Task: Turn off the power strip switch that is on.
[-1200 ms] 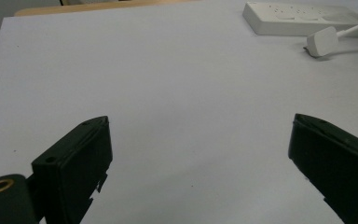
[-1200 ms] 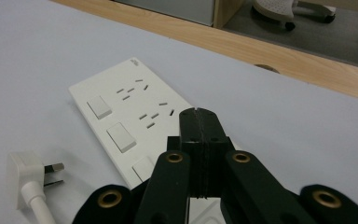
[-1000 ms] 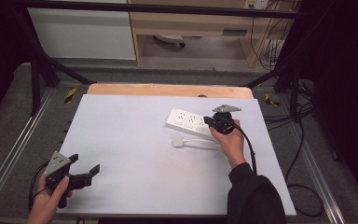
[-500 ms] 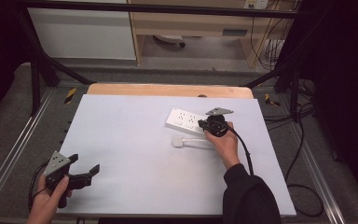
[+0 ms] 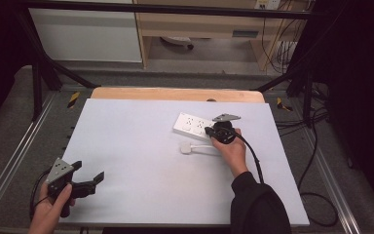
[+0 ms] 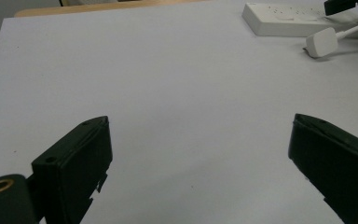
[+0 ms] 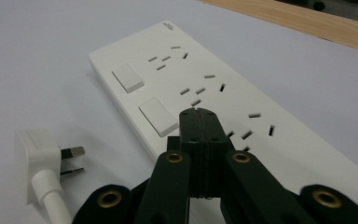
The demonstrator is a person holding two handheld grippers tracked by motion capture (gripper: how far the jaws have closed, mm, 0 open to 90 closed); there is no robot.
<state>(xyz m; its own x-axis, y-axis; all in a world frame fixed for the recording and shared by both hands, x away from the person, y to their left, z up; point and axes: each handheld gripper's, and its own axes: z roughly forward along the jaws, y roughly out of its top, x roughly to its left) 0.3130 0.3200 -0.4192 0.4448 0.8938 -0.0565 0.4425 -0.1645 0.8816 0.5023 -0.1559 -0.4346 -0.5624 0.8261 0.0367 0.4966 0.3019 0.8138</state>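
A white power strip (image 5: 191,125) (image 7: 214,93) (image 6: 289,18) with two rocker switches lies flat on the right half of the white table. Just in front of it lies its white plug (image 5: 187,147) (image 7: 39,149) (image 6: 322,41) on a white cord, prongs free. My right gripper (image 5: 210,131) (image 7: 198,116) is shut with nothing between its jaws, its tips hovering over the strip beside the nearer switch (image 7: 158,116). At the table's near left corner my left gripper (image 5: 88,178) (image 6: 200,163) is held wide open over bare tabletop, far from the strip.
The white table (image 5: 141,165) ends in a wooden edge (image 5: 175,94) at the back. Metal rails (image 5: 9,161) run along both sides. Black cables (image 5: 311,195) lie on the floor at the right. A shelf unit (image 5: 199,24) stands beyond the table.
The right gripper has moved left and slightly forward over the power strip, from its right end toward the switches. The left gripper has stayed in place.
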